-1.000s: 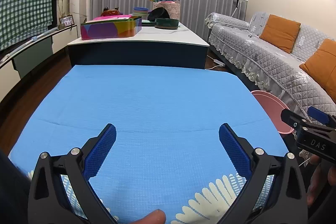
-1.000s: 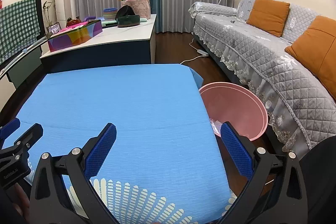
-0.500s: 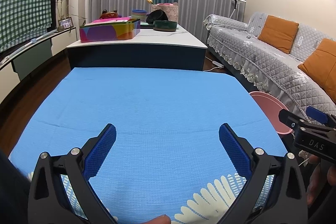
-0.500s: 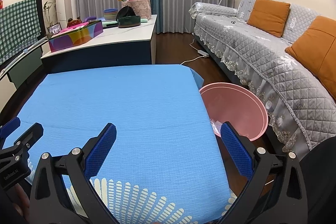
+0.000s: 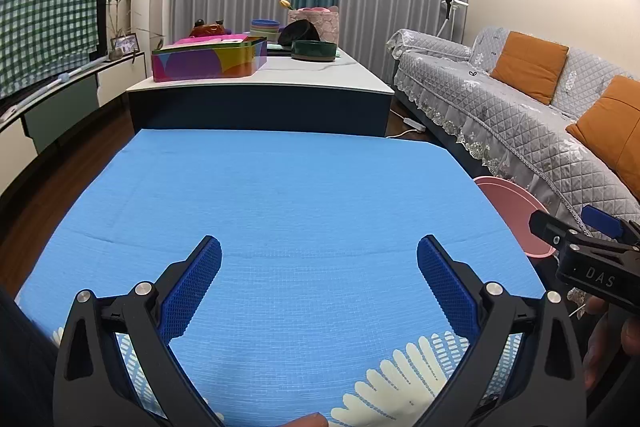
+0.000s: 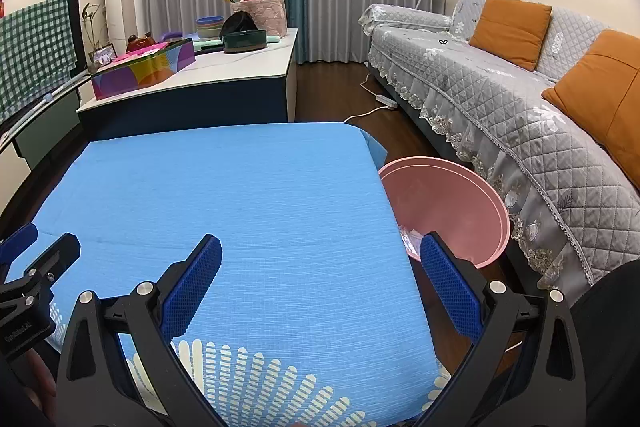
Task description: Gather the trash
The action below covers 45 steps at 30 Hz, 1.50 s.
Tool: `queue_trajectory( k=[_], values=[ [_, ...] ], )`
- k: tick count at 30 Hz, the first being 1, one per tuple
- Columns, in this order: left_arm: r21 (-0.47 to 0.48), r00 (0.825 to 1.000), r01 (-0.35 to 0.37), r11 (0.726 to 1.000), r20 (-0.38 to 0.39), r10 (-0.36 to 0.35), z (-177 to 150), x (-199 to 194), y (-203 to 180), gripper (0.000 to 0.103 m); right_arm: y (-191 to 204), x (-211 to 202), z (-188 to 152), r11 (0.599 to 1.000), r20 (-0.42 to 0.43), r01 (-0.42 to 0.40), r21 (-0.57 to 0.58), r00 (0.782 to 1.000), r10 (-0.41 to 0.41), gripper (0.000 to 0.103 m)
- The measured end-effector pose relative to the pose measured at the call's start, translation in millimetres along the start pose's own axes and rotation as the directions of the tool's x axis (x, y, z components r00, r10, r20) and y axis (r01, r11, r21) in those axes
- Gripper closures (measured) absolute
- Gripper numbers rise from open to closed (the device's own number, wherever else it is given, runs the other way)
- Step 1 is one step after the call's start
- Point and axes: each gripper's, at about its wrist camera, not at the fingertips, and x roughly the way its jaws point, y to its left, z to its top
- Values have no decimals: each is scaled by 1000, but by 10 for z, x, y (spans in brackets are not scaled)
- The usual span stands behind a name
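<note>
Both hand-held grippers wide open, holding nothing.
Left hand-held gripper [image 5: 319,269] and right hand-held gripper [image 6: 320,269] hover over the blue tabletop [image 6: 240,195]; clear trash [image 6: 410,239] lies in the pink bin [image 6: 460,195] beside it.

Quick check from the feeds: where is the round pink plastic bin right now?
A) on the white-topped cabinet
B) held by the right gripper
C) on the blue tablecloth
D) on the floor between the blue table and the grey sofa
D: the round pink plastic bin stands on the dark floor beside the blue tablecloth's edge, the grey quilted sofa beyond it.
</note>
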Motion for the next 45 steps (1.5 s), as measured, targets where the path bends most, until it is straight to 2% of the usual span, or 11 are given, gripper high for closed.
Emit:
queue_trajectory(
  k=[36, 45],
  values=[
    [12, 1000, 11, 1000, 4, -11, -25, 7, -15, 8, -7, 0, -9, 1000, -2, 0, 1, 1000, 0, 5],
    [-6, 1000, -9, 1000, -10, 9, -24, 10, 26, 8, -4, 14, -31, 1000, -6, 4, -7, 1000, -4, 5]
  ],
)
